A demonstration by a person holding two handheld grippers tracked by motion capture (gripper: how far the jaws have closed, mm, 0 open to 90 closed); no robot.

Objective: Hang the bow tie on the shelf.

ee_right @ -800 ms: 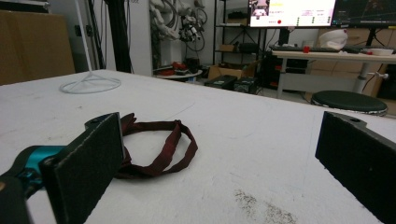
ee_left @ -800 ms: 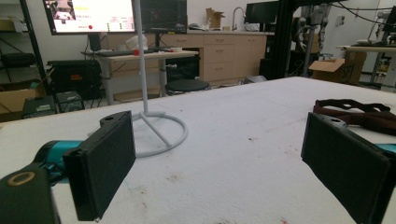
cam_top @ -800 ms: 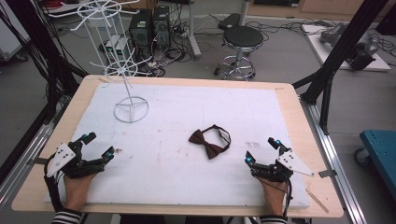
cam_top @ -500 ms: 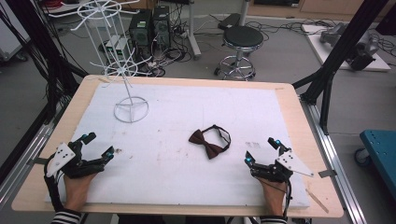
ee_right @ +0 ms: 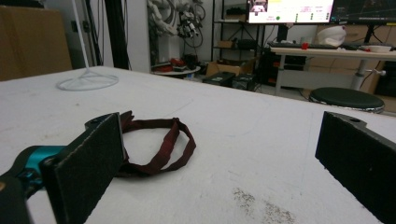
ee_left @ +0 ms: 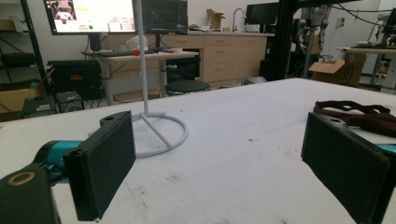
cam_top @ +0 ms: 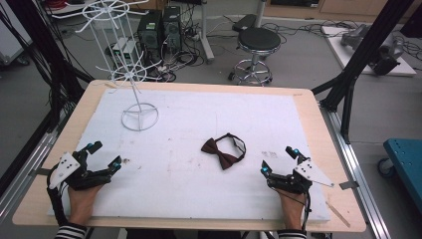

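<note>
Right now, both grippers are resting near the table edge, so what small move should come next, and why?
Probably ease the right gripper forward and left toward the bow tie. Its jaws stand open with nothing between them, and the bow tie lies flat just ahead, closer to it than to the left gripper.

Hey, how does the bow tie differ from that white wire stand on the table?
The bow tie is dark maroon fabric; the wire stand is white metal wire. The bow tie lies flat near the middle of the white mat, with its strap looped behind it; the wire stand rises upright from a ring base at the far left. The bow tie lies nearer the right gripper, the wire stand nearer the left gripper. Both rest on the mat, untouched.
</note>
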